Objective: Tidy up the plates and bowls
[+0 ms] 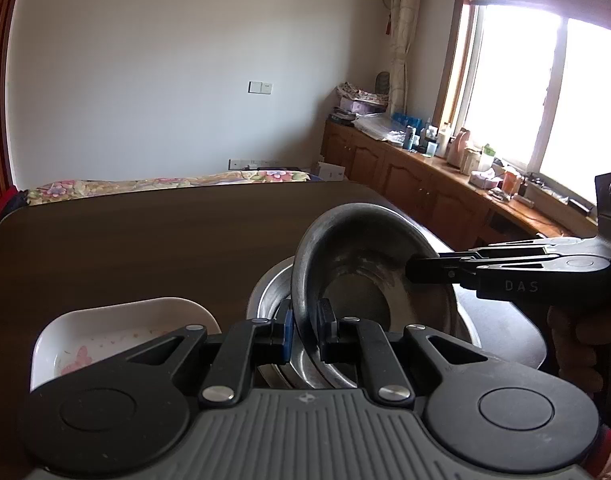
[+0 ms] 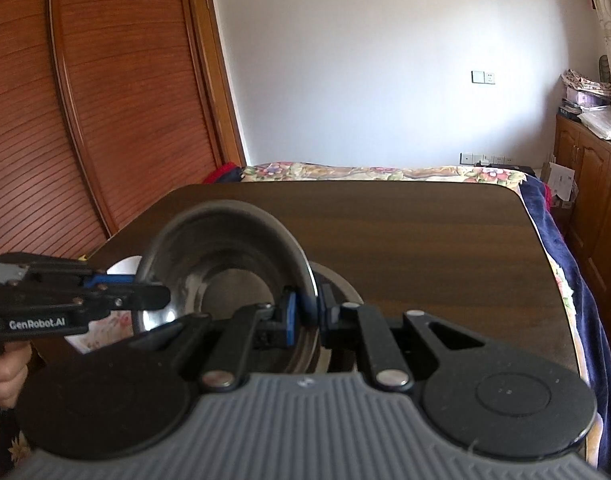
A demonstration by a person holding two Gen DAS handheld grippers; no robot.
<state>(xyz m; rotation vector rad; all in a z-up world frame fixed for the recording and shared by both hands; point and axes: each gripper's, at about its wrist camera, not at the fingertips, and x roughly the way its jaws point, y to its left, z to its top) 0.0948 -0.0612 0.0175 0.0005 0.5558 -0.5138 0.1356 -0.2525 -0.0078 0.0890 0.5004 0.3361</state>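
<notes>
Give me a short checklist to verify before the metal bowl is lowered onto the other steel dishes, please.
1. Left gripper clamped on the metal bowl rim: ok.
2. Right gripper clamped on the opposite rim: ok.
3. Bowl level: not ok, it is tilted in both views.
4. Bowl above the steel dishes on the table: ok.
5. White dish apart from the landing place: ok, it sits to the left of the stack in the left wrist view.
6. Bowl already touching the dishes below: cannot tell, the grippers hide the underside.
</notes>
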